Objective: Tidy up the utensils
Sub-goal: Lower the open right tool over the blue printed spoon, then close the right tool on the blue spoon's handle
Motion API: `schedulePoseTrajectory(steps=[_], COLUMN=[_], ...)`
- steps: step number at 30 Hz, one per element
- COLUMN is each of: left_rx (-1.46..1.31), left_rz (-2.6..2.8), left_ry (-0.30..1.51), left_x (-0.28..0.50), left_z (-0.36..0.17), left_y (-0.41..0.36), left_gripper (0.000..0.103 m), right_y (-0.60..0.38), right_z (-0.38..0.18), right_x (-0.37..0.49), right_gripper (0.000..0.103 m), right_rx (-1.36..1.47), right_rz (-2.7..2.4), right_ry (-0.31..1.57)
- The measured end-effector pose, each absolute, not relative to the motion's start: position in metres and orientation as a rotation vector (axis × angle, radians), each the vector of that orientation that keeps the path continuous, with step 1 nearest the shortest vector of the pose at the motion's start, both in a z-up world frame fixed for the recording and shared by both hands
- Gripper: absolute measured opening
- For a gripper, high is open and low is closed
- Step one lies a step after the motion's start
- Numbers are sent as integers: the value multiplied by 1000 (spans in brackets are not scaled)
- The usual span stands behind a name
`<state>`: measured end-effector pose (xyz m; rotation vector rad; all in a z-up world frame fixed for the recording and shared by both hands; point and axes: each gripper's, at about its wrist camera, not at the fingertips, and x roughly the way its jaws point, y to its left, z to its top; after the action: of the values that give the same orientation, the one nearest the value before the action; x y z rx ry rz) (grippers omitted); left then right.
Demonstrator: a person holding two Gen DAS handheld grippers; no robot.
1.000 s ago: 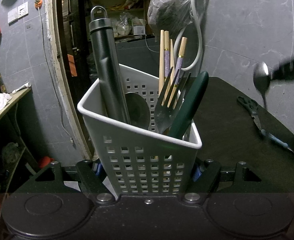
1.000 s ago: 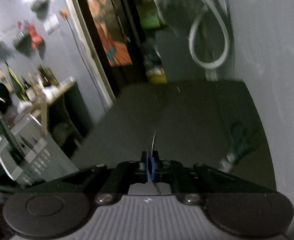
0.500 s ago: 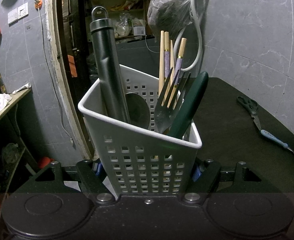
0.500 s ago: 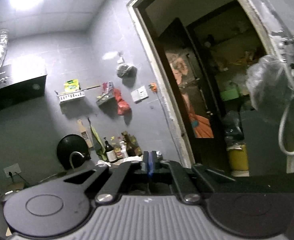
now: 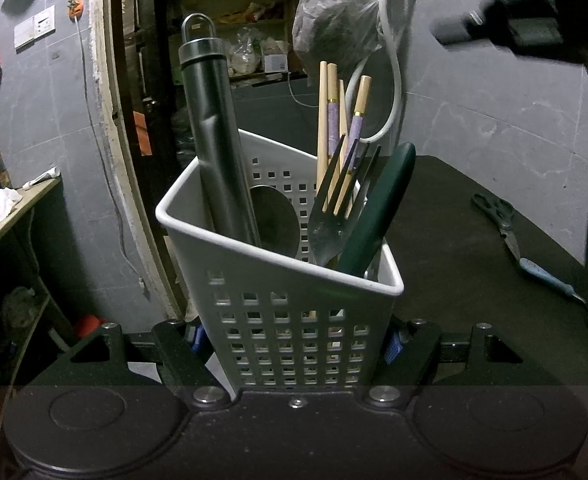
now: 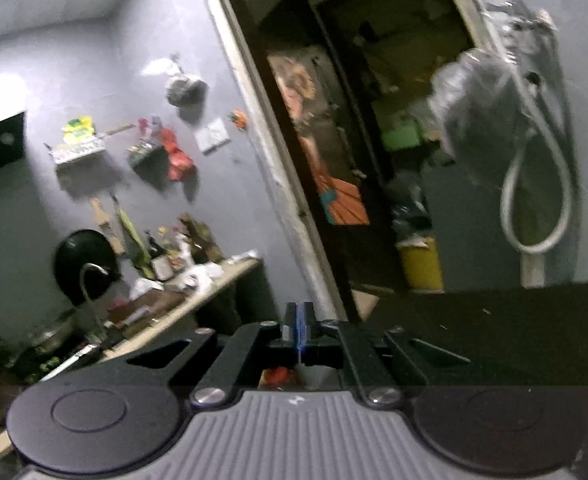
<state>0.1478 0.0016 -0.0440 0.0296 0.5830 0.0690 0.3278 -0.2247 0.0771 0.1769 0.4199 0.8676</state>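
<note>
Right gripper [image 6: 298, 328] swings up above the caddy [image 5: 294, 320]; fingers pinched, load not discernible. Left gripper [image 5: 294, 340] clamps caddy, utensils upright, opening below-left of right.

Home kitchen, dim and cluttered. Grey tiled walls [image 5: 474, 112]; bottles [image 6: 161, 248] crowded on a wooden counter [image 6: 197, 300]; small wall racks [image 6: 79, 150] with hanging packets; tap and hose [image 5: 392, 60] beside a hung plastic bag [image 5: 334, 28]. White caddy [image 5: 289, 332] of cutlery on a dark surface [image 5: 474, 248]. Doorway [image 5: 233, 40] to stocked pantry shelves.
</note>
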Motion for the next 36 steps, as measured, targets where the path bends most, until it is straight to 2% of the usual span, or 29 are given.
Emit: schedulePoseTrajectory(steps=[3, 4, 5, 8, 16, 23, 31, 33, 36], left_rx=[31, 32, 32, 34, 38, 42, 43, 41, 41], left_rz=[67, 66, 65, 62, 61, 63, 65, 66, 66], left_ry=[582, 582, 583, 583, 586, 593, 593, 593, 594], left_x=[148, 147, 148, 147, 147, 148, 149, 150, 150], left_z=[-44, -44, -44, -45, -45, -43, -43, -43, -43], left_y=[2, 2, 2, 2, 2, 1, 0, 0, 0], left_gripper=[77, 77, 77, 77, 77, 77, 77, 77, 77], right_y=[-245, -253, -261, -285, -330, -338, -333, -327, -320], right_z=[62, 55, 48, 29, -24, -73, -92, -94, -99], right_x=[324, 323, 322, 318, 306, 301, 311, 315, 325], right_gripper=[9, 15, 27, 49, 73, 80, 80, 76, 61], right_rx=[128, 123, 119, 80, 22, -47, -105, -128, -134], right_rz=[752, 721, 687, 571, 378, 347, 399, 417, 444], right_ry=[453, 473, 492, 543, 678, 831, 884, 883, 900])
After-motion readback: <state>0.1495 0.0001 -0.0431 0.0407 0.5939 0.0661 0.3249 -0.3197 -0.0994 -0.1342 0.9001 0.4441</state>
